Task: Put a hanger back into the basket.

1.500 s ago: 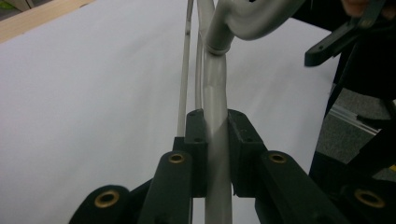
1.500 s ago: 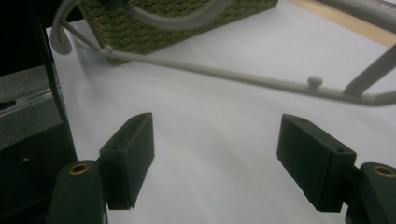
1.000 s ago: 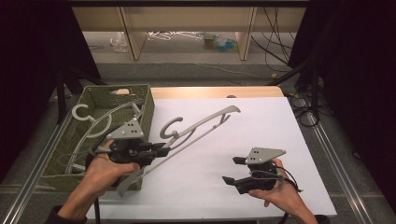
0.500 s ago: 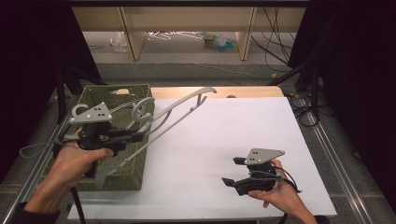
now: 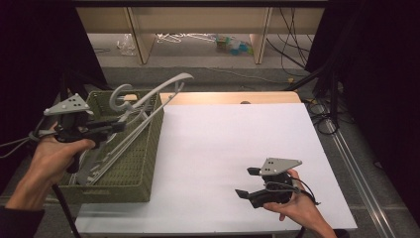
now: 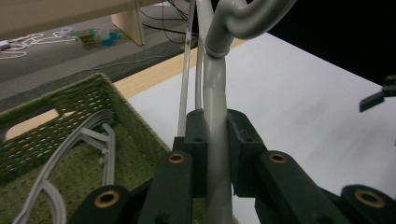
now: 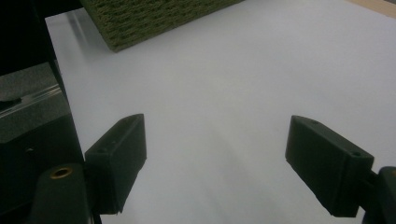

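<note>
Left gripper (image 5: 116,124) lifts one grey hanger (image 5: 148,96) over a green basket (image 5: 143,163).
Its jaws clamp the hanger's stem, which juts over the basket's rim toward the white table (image 5: 233,148); at least two more hangers (image 6: 70,154) lie inside the basket. Well apart on the table, the right gripper (image 5: 246,182) rests in a hand (image 5: 297,208), its jaws spread wide and holding nothing, having just been opening.

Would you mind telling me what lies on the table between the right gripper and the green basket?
Nothing: in the high view, only bare white table surface lies between the right gripper and the green basket.
</note>
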The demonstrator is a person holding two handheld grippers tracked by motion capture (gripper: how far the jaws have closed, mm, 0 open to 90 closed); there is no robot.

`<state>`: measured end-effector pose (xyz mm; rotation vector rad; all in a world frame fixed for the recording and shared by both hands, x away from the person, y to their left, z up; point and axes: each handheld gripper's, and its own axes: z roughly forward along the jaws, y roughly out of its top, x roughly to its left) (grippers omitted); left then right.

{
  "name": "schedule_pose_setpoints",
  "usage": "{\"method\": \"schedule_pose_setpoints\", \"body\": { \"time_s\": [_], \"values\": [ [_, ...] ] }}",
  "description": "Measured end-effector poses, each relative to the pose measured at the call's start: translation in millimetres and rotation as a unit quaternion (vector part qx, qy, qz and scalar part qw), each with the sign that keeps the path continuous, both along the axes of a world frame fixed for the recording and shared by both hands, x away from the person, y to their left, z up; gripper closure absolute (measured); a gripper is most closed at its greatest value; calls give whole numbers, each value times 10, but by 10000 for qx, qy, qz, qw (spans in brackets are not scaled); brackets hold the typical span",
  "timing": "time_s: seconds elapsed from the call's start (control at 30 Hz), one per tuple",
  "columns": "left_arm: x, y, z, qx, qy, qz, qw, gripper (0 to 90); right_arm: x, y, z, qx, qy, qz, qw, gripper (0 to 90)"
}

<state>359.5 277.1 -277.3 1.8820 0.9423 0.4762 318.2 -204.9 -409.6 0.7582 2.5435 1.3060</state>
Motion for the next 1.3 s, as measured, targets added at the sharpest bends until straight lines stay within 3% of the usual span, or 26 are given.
{"method": "schedule_pose_setpoints", "body": {
  "time_s": [0.3,0.73,1.3],
  "values": [
    [160,267,-96,151,-97,302,9994,793,-1,6,-9,3,-2,9,10000,216],
    [294,538,-309,348,-151,411,9984,792,7,-5,-11,0,39,3,10000,217],
    [295,810,-604,526,244,590,9966,793,6,-2,-11,10,17,12,10000,217]
  ]
}}
